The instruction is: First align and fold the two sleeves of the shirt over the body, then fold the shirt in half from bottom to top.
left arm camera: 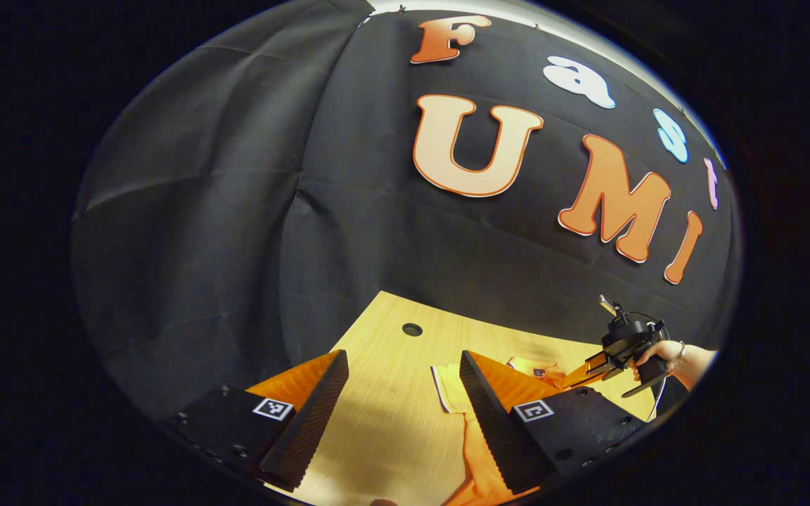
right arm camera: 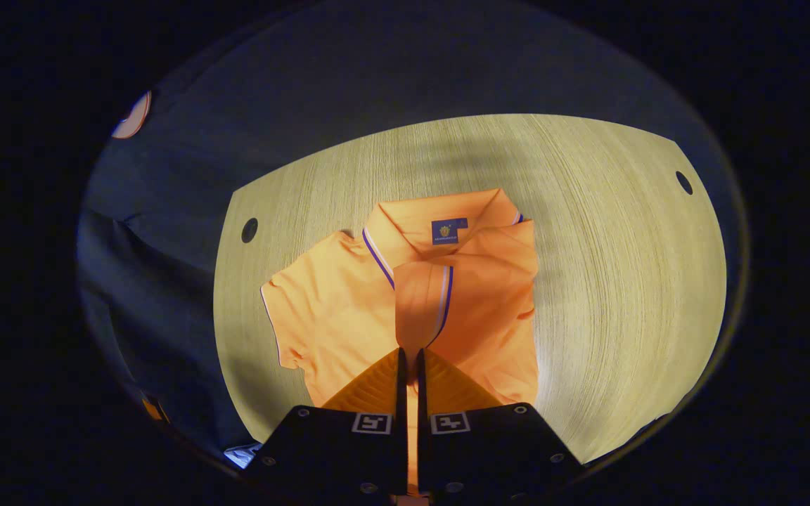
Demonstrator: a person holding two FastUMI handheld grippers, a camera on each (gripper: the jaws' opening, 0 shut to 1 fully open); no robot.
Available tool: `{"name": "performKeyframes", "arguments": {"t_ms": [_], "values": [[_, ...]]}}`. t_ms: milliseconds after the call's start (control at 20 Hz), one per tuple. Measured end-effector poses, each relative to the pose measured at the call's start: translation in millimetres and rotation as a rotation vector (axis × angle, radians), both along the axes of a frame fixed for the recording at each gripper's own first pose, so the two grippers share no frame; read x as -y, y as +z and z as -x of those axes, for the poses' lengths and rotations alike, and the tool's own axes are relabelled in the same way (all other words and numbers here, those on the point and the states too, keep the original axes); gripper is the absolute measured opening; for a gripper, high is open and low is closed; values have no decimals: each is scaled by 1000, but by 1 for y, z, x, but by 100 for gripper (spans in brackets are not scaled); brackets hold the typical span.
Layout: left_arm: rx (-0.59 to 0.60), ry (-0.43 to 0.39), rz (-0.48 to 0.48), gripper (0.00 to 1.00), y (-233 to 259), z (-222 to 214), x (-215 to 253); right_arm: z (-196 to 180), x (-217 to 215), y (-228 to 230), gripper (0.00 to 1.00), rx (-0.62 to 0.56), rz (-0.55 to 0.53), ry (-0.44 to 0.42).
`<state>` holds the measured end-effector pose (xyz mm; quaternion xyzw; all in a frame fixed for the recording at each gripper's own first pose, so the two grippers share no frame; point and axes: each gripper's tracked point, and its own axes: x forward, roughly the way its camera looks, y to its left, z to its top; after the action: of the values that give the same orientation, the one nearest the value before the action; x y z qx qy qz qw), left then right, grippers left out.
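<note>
— Left gripper [left arm camera: 401, 414] first: fingers spread wide, nothing between them but bare desk [left arm camera: 391, 351].
— And beyond?
— Shirt [left arm camera: 479, 469] just off to the right, flat on the desk, with the striped cuff of the spread sleeve [left arm camera: 445, 390] close by that fingertip. Farther off, right gripper [left arm camera: 577, 378] in a hand [left arm camera: 665, 353], above the shirt's other side.
— From the right gripper view?
— Fingers pressed nearly together, thin slit left, no cloth plainly pinched. Hovering over the shirt's lower middle. Long axis straight ahead, hem near, collar [right arm camera: 440, 218] far.
— Sleeves?
— One side already lying over the body, straight edge there. Other sleeve sticking out sideways, toward the left gripper.
— So, next?
— Probably that sleeve, by the left gripper, being nearer: reach right, pinch the cuff, carry it across the long axis onto the body. Bottom-to-top fold not yet begun.
</note>
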<state>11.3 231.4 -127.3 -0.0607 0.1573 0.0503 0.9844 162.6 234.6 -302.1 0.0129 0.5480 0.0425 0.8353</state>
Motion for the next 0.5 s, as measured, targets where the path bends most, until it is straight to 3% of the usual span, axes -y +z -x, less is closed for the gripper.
{"name": "performKeyframes", "arguments": {"t_ms": [100,150,200,250,300,350,400,450,500], "values": [[-3,11,5,98,-2,2,-8,1,-16,-4,7,2,-33,21],[-6,16,5,98,-4,3,-10,3,-29,-3,12,-6,-76,36],[-9,22,4,98,-4,2,-13,6,-41,-1,30,-11,-114,47],[-11,24,5,98,-6,0,-15,6,-51,2,23,-7,-143,57],[-12,24,7,98,-7,0,-15,5,-58,4,29,4,-161,68],[-15,20,8,98,-8,-1,-14,5,-59,5,54,15,-160,73],[-16,16,0,98,-6,-2,-13,3,-57,5,56,26,-147,73],[-18,10,-10,98,-6,-5,-10,2,-51,6,91,48,-120,62],[-18,2,-20,98,-5,-9,-6,-4,-44,8,99,91,-86,54]]}}
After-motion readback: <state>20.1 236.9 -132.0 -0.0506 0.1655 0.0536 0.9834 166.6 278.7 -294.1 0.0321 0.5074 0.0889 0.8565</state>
